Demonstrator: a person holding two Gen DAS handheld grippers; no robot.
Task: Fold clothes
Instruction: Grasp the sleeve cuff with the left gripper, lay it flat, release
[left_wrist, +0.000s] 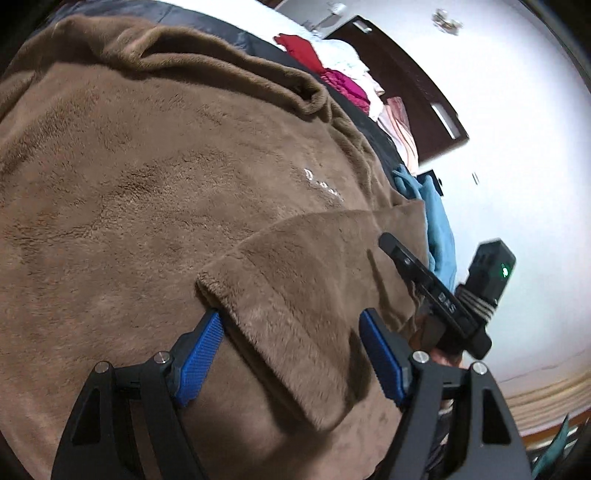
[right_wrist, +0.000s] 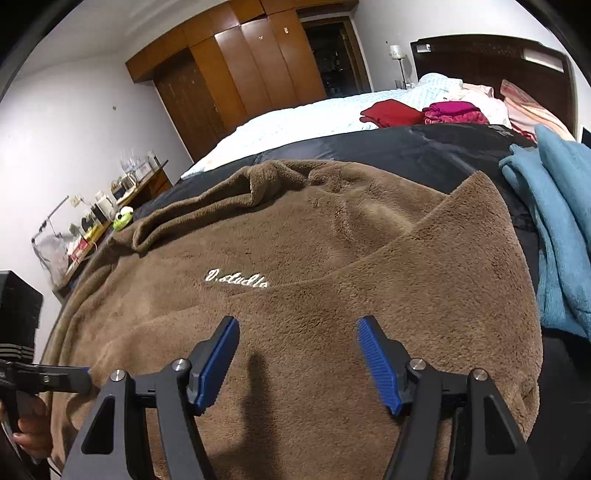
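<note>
Brown fleece garment (right_wrist: 295, 258) is spread on dark bedcover (right_wrist: 369, 147) — "D.studio" embroidered | left gripper (left_wrist: 291, 354) wide open around folded sleeve | right gripper (right_wrist: 297, 358) open, empty | wooden wardrobe (right_wrist: 236, 74) behind.

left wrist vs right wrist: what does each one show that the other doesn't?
Left wrist only: the right gripper's own body with its green light, and the folded-over flap's cuff edge lying between the open left gripper.

Right wrist only: the wooden wardrobe, the cluttered side shelf, and the open right gripper hovering over the fabric.

Both: the brown fleece garment with white embroidered lettering, the blue garment, the red and pink folded clothes and the dark headboard.
</note>
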